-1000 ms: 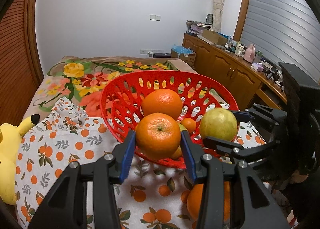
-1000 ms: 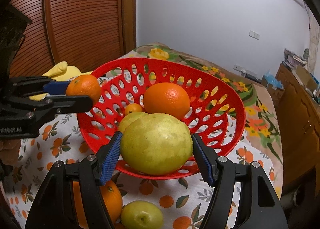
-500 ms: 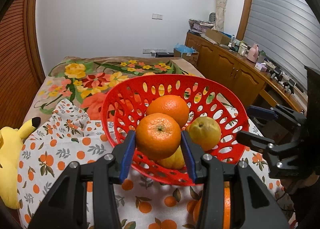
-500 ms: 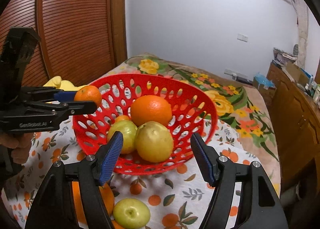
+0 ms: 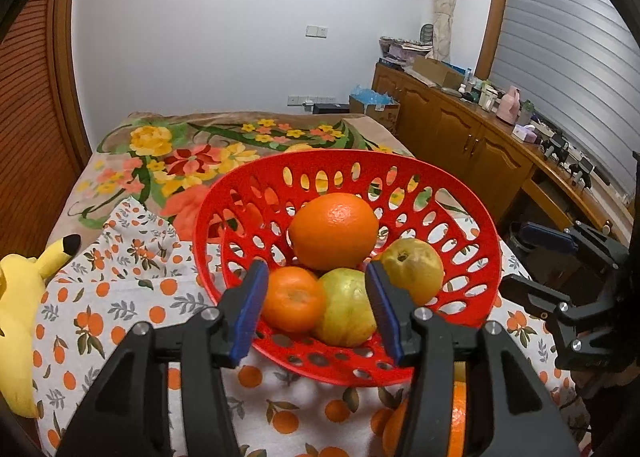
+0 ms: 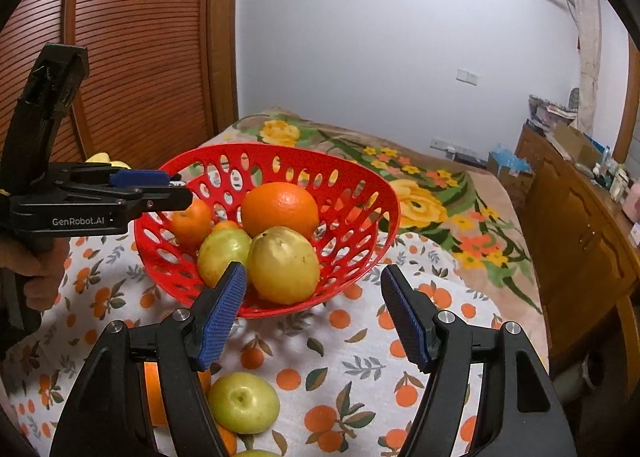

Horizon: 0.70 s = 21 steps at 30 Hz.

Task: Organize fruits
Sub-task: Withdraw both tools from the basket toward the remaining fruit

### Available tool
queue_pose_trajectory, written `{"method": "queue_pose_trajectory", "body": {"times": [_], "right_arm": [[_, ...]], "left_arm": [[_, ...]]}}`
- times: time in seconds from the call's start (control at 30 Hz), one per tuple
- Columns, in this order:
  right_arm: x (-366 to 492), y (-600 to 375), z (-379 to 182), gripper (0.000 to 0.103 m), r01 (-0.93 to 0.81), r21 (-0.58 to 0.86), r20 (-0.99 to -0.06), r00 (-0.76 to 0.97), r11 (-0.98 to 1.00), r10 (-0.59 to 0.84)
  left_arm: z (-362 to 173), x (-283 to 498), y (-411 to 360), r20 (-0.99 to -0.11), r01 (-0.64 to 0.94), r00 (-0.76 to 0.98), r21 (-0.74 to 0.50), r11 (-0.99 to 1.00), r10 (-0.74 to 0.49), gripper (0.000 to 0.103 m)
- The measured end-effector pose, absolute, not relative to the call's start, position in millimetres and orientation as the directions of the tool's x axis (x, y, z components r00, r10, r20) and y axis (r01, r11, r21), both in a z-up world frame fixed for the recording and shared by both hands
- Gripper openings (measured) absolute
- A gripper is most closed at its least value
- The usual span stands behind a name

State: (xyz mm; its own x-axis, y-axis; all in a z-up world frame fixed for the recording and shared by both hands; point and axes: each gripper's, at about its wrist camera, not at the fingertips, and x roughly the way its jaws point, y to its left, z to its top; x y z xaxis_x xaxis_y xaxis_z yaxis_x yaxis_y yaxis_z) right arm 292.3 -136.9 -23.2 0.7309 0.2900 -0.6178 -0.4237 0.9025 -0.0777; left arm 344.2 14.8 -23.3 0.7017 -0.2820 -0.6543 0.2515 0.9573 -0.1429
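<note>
A red perforated basket point(image 5: 400, 173) point(image 6: 372, 193) stands on the orange-print cloth. It holds a big orange point(image 5: 334, 231) point(image 6: 280, 209), a small orange point(image 5: 292, 299) point(image 6: 191, 222), a green fruit point(image 5: 346, 307) point(image 6: 224, 255) and a yellow-green pear-like fruit point(image 5: 412, 271) point(image 6: 284, 265). My left gripper point(image 5: 316, 309) is open over the basket's near rim, the small orange lying loose between its pads. My right gripper point(image 6: 312, 313) is open and empty in front of the basket. A green apple point(image 6: 243, 403) and an orange point(image 6: 154, 393) lie on the cloth below it.
A floral blanket point(image 5: 192, 157) covers the bed behind the basket. A yellow plush toy point(image 5: 20, 297) lies at the left. A wooden cabinet point(image 5: 480, 145) with clutter runs along the right. A slatted wooden door point(image 6: 132, 57) stands at the left.
My left gripper opened and let the small orange down into the basket. My right gripper let go of the yellow-green fruit in the basket and drew back, open.
</note>
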Motion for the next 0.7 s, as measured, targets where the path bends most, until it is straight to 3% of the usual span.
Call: {"method": "queue_pose_trajectory", "body": {"times": [0.53,0.7], "right_arm": [[253.3,-159.7,-22.4,0.072,-0.383,-0.04,-0.612,0.74,0.923,0.28],[236.2,-166.9,-25.3,0.072,-0.371,-0.023,-0.615,0.737,0.928,0.28]], "left_arm": [[-13.3,287.3,13.8,-0.638,0.276,0.717,-0.108,0.955,-0.28,0.06],[-5.5,264.9,8.3,-0.613,0.304,0.73,-0.105,0.947,-0.302,0.069]]}}
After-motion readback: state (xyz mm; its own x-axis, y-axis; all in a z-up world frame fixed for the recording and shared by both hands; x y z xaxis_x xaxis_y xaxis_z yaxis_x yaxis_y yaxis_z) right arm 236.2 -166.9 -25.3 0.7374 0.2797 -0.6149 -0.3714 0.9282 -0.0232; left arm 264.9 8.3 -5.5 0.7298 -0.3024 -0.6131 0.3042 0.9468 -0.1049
